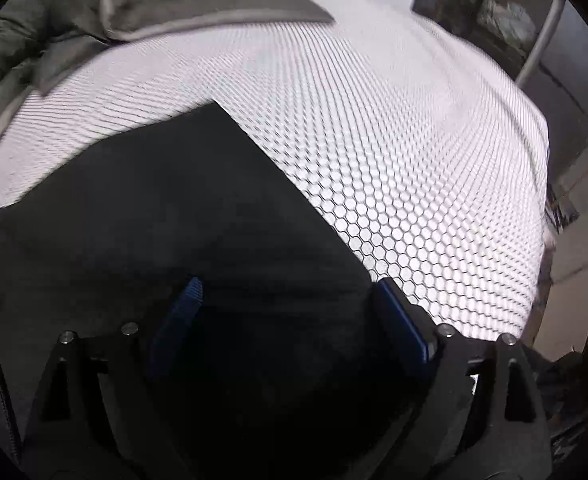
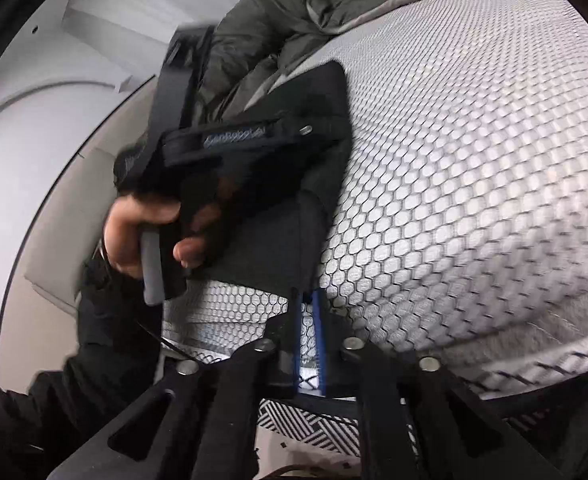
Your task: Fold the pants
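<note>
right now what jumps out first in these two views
The white honeycomb-patterned bed cover fills both views. On it lie the dark folded pants, under the open left gripper; a rumpled olive-grey jacket is heaped at the far edge. In the right wrist view the person's left hand grips its tool over the pants, while the right gripper, nearly shut with nothing between its pads, hangs above bare cover.

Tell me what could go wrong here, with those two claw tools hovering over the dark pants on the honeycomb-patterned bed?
1. The left gripper stands open over the folded black pants with nothing pinched; closing too shallow may catch only the top layer and undo the fold.
2. The right gripper is nearly shut at the pants' edge, seemingly on no cloth, so it may miss.
3. The grey-green garment lies close and might get dragged along.
</note>
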`<state>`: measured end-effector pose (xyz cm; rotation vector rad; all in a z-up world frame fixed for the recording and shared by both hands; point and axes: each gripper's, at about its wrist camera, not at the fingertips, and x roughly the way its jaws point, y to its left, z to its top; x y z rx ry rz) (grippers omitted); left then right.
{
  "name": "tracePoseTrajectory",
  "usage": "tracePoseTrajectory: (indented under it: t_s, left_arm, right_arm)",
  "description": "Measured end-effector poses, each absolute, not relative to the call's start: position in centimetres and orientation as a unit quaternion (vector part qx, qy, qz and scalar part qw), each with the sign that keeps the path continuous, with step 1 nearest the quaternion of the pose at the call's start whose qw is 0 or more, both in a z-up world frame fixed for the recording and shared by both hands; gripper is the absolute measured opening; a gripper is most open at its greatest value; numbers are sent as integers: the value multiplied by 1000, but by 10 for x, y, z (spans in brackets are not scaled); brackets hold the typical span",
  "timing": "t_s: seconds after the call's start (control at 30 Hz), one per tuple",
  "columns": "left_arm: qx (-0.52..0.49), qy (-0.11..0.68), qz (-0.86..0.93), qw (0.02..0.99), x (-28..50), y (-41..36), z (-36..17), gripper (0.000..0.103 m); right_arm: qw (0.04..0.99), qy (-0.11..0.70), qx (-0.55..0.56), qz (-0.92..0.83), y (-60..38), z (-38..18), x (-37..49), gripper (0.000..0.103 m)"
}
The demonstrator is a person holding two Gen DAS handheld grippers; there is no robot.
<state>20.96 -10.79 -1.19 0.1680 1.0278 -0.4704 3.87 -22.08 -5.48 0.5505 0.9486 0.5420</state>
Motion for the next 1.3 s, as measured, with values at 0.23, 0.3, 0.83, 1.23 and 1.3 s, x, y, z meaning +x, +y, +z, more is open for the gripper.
tracePoseTrajectory:
  t_s: [0.23, 0.3, 0.83, 1.23, 1.3]
  left_arm:
    - [112, 459, -226, 852, 185, -107, -6, 87]
    - [113, 483, -222, 840, 194, -110, -22, 83]
    - [69, 446, -272, 850, 132, -104, -17, 83]
    - [103, 411, -254, 869, 88, -103, -49, 86]
    - [96, 407, -256, 871, 85, -100, -52, 86]
  right_arm:
    - [834, 426, 263, 231, -214, -48, 74, 35]
    - [833, 444, 251, 216, -205, -58, 81, 6]
    - [852, 407, 264, 196, -241, -49, 28, 20]
    - [824, 466, 216, 241, -197, -60, 148, 45]
    - [826, 478, 176, 241, -182, -61, 169, 28]
